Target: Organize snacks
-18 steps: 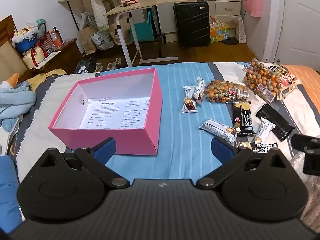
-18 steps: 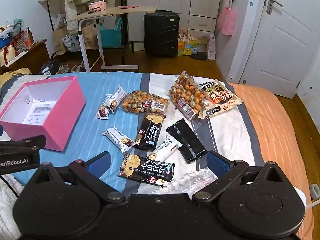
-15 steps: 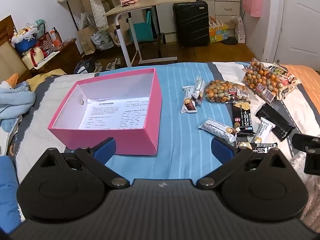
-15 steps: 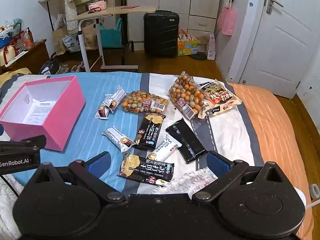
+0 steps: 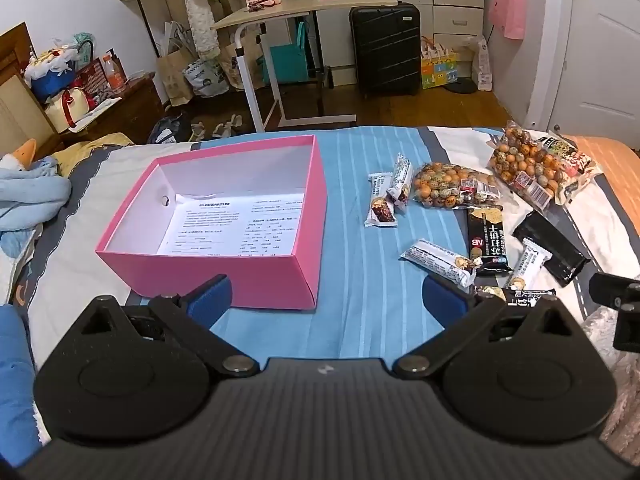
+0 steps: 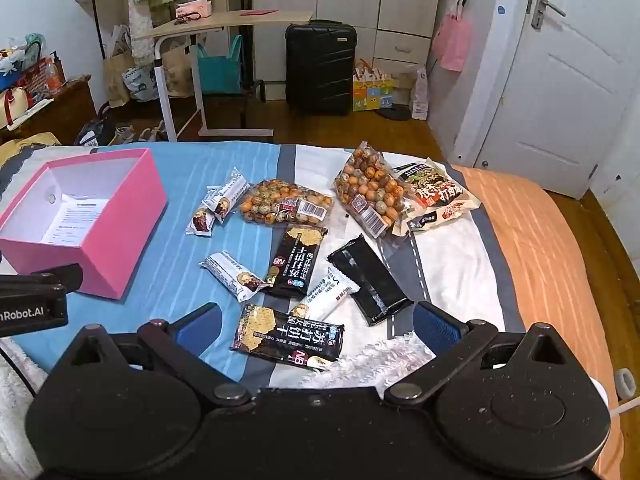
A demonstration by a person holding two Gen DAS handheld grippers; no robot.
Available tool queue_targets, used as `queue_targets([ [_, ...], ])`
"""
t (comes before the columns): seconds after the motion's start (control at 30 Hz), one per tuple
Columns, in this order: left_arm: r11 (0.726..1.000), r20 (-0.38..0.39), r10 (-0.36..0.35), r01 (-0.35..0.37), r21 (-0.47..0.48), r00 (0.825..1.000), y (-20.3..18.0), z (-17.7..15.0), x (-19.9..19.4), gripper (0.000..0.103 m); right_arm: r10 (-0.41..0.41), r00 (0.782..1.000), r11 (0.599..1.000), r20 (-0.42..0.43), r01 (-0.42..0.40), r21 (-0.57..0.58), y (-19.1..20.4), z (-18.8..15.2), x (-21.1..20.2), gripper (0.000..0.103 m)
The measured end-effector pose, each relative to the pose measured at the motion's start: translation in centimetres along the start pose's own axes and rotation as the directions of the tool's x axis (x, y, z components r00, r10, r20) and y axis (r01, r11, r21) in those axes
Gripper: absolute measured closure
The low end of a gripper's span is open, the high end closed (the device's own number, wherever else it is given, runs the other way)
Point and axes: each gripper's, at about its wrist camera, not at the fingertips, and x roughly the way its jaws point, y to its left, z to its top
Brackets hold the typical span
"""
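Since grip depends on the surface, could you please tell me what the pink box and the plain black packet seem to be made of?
Pink box: likely matte cardboard, with crisp folded edges, thin flat walls and a white inside. Plain black packet: probably glossy plastic or foil film, given its streaky glare and crimped end seam.

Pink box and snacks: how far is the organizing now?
Done: nothing; the pink box holds only a printed sheet. In hand: nothing; left gripper and right gripper are open and empty. Left: every snack, including the nearest cracker pack, lies on the bed.
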Motion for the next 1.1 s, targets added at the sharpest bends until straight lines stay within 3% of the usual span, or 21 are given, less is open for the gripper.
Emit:
queue_targets([
  [0.73, 1.000, 0.001, -0.017, 0.017, 0.000, 1.000, -0.6, 0.2, 0.0, 0.000, -0.006, 1.000, 1.000, -0.015, 0.005, -0.024, 0.6, -0.1, 0.5, 0.000],
  [1.1, 0.998, 0.010, -0.038, 0.039, -0.040, 0.999, 1.0, -0.3, 0.3, 0.000, 0.011, 0.999, 0.999, 0.049, -0.012, 0.030, 0.1, 0.3, -0.4, 0.000],
])
